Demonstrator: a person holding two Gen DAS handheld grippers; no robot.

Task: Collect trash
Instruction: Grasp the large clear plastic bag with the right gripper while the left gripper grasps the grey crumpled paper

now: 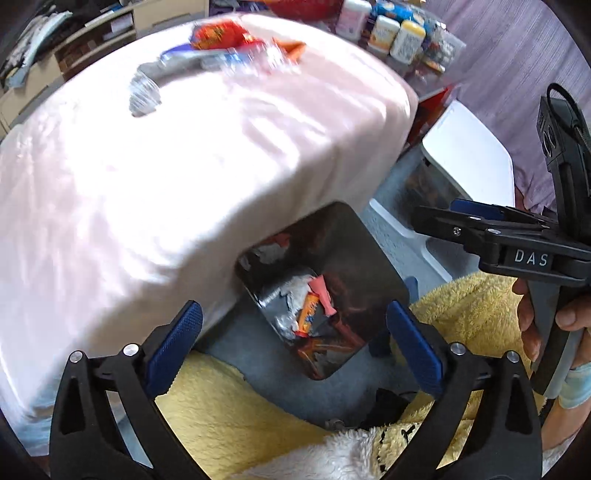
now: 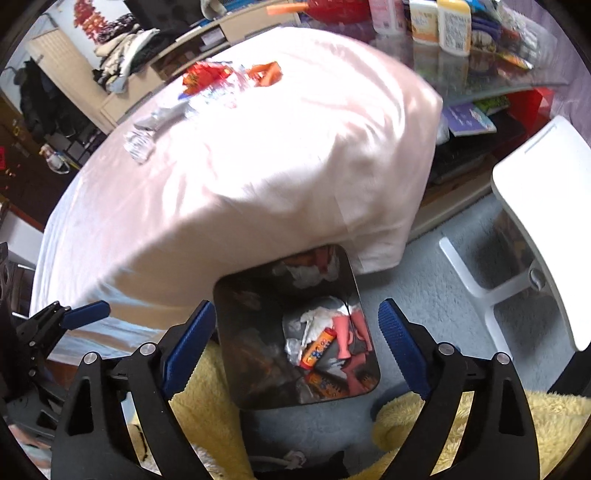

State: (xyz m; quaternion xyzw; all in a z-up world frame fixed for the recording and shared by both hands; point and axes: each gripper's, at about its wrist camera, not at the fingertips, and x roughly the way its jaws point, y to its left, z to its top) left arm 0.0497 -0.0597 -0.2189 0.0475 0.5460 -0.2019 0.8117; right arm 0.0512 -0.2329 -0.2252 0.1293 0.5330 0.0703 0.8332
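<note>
A dark metal bin (image 1: 373, 266) (image 2: 229, 306) stands on the floor against the bed's near edge, holding crumpled paper, an orange wrapper (image 1: 308, 312) (image 2: 318, 349) and pink pieces. My left gripper (image 1: 295, 339) hovers above it, open and empty. My right gripper (image 2: 297, 343) also hangs over the bin, open and empty; in the left wrist view it shows at the right (image 1: 436, 216), held by a hand. More trash lies far back on the pink bed sheet (image 1: 184, 166) (image 2: 258, 166): an orange-red wrapper (image 1: 218, 35) (image 2: 201, 75), a silver wrapper (image 1: 173, 64) (image 2: 162, 114) and clear crumpled plastic (image 1: 144, 94) (image 2: 138, 146).
A yellow fluffy garment (image 1: 461, 314) (image 2: 554, 417) fills the foreground. A white stool (image 1: 469, 147) (image 2: 543, 206) stands right of the bin on grey carpet. A glass table with bottles (image 1: 402, 33) (image 2: 450, 26) is at the back right. Shelves with clothes are at the back left.
</note>
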